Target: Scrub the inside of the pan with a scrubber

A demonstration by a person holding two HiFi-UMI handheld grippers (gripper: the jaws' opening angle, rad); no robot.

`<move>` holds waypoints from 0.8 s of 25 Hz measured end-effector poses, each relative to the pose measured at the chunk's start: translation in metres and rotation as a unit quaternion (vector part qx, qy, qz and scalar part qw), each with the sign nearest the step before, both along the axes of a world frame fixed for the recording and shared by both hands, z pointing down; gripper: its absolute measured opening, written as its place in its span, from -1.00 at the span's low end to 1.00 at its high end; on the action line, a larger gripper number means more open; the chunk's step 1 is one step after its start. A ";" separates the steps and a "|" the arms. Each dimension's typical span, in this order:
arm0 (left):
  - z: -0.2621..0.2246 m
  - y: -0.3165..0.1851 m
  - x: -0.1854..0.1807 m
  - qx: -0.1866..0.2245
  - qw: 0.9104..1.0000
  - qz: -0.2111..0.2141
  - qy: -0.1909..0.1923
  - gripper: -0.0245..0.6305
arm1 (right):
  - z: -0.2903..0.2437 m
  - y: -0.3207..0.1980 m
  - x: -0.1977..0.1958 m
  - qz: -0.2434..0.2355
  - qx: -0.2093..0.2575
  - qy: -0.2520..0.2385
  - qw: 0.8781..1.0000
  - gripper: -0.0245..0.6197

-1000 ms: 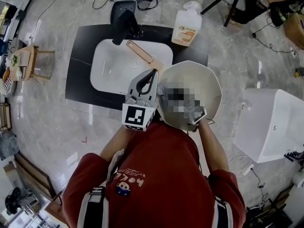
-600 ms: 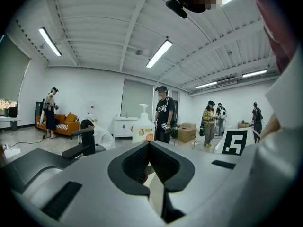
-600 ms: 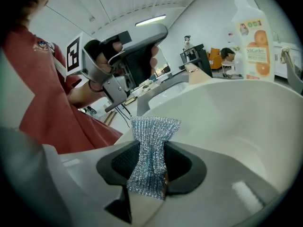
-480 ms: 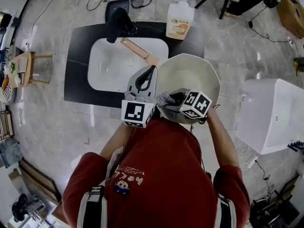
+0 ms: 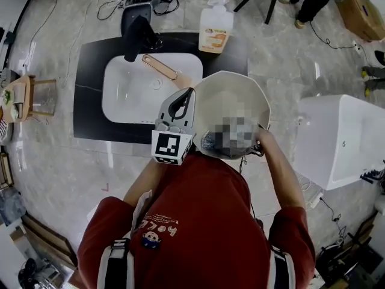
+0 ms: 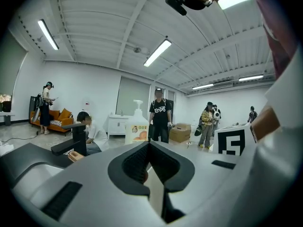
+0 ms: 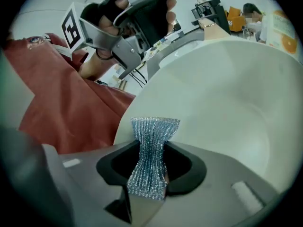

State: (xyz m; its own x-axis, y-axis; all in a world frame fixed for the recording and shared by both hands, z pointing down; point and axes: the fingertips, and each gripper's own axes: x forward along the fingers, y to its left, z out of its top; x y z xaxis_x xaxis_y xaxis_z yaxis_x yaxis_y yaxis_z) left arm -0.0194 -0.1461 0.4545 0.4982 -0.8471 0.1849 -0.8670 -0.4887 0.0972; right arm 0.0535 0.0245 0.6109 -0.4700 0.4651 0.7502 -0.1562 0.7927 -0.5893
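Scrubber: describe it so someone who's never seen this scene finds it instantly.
In the head view, right of the white sink, the person holds a big cream pan. At the pan's near rim the right gripper pinches the scrubber: a small strip of glittery silver-blue mesh, squeezed to a waist between the jaws. It is the only sparkly, woven thing among smooth surfaces.

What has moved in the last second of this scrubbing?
The right gripper, jaws shut on the scrubber, has drawn back a little across the pan toward its near rim. The left gripper keeps its jaws shut on the pan, which stays beside the sink.
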 end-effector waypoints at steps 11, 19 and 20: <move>0.005 -0.012 0.021 -0.003 1.000 0.028 0.010 -0.91 | -0.001 -0.004 0.043 -0.025 -0.034 0.099 0.994 -0.40; 0.007 -0.016 0.032 -0.005 0.999 0.045 0.017 -0.91 | 0.007 -0.024 0.082 -0.064 0.037 0.210 0.975 -0.40; 0.007 -0.016 0.033 -0.006 0.999 0.046 0.017 -0.91 | 0.010 -0.025 0.087 -0.068 0.043 0.222 0.972 -0.40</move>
State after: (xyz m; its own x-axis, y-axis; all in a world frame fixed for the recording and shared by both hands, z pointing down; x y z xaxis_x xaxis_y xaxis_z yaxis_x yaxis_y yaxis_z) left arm 0.0133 -0.1621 0.4616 0.5800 -0.7954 0.1756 -0.8146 -0.5649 0.1318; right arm 0.1401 -0.0005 0.6213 -0.0294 0.4275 0.9035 -0.2705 0.8668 -0.4189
